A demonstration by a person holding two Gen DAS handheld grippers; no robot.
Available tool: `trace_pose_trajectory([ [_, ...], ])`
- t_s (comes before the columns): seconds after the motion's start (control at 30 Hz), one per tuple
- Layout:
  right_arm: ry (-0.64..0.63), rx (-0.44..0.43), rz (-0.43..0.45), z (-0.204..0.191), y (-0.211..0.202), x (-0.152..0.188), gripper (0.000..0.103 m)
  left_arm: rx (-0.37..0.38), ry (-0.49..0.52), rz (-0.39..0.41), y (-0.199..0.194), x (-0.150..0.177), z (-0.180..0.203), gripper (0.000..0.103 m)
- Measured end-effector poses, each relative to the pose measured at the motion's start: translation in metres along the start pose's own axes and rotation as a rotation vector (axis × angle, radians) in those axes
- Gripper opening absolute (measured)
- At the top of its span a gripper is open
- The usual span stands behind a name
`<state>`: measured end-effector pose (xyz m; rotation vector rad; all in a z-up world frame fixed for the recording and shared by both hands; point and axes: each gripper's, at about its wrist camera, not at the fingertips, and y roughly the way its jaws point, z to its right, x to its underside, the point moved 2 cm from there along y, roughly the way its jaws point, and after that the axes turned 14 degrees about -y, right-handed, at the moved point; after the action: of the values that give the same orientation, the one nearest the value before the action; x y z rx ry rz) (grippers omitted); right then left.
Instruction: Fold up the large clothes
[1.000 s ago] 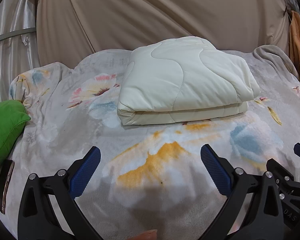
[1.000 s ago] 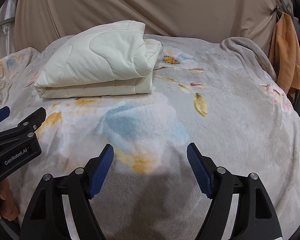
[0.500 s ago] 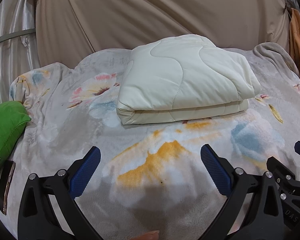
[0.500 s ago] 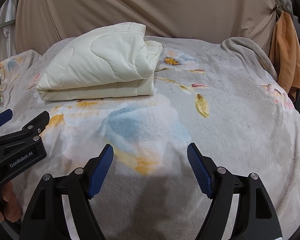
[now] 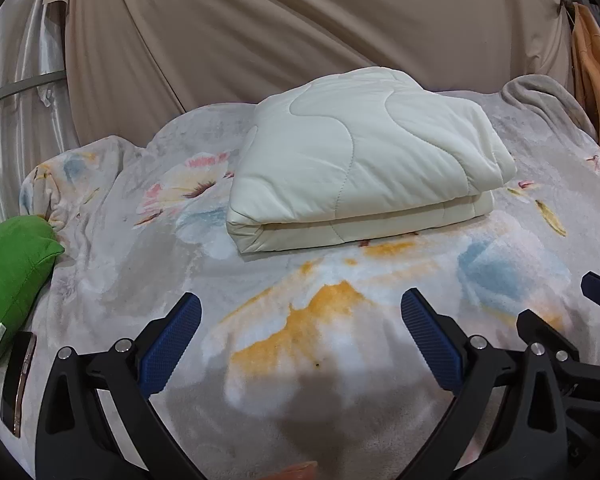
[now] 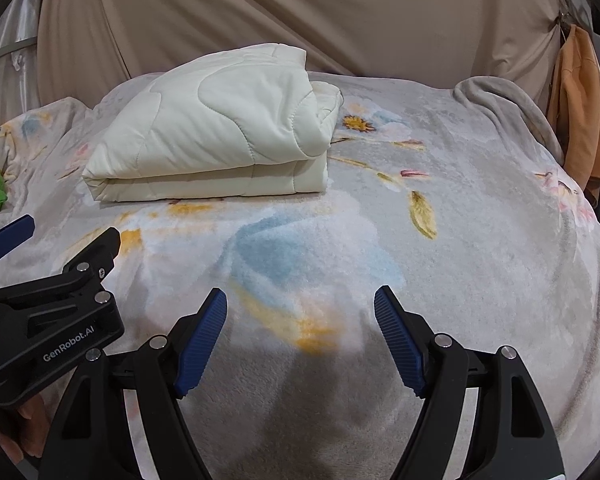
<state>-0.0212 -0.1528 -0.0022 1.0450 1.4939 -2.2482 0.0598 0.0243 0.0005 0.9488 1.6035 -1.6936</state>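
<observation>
One cream quilted comforter (image 5: 364, 160), folded into a thick rectangular bundle, lies on the far half of the bed. Two stacked layers show along its near edge, with the rounded fold at its left end. Wavy stitch lines cross the top. From the right wrist view the same bundle (image 6: 216, 136) sits far-left, its right end showing loose doubled layers.

Beneath it: floral fleece blanket (image 5: 332, 304), grey-white with orange, blue and pink blooms, covering the whole bed. A grey plush fold (image 6: 500, 100) is bunched at the far right corner.

Left gripper (image 5: 300, 336) hovers over the near blanket, blue-padded fingers (image 5: 172, 344) spread wide, nothing between them. Well apart from the comforter. Right gripper (image 6: 300, 336) likewise spread wide and holding nothing, over a blue and orange bloom. Each gripper shows at the edge of the other's view, so the two are side by side; the left one carries "GenRobot.AI" lettering on its body.

Green cushion (image 5: 12, 280) lies at the left bed edge, with a white tag. Just beside it, nearer the camera, a dark phone (image 5: 18, 380) lies flat on the blanket.

Beige curtain (image 5: 300, 32) hangs behind the bed. Orange garment (image 6: 580, 112) hangs at the far right, beside the grey fold.
</observation>
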Motion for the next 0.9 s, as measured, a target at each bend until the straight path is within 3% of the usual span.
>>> trace_pose_trajectory([
  [0.9,-0.005,0.007,0.013,-0.0036,-0.0044,-0.0024,0.074,0.003,-0.002,-0.009,0.0015,0.0013,-0.0011,0.098],
])
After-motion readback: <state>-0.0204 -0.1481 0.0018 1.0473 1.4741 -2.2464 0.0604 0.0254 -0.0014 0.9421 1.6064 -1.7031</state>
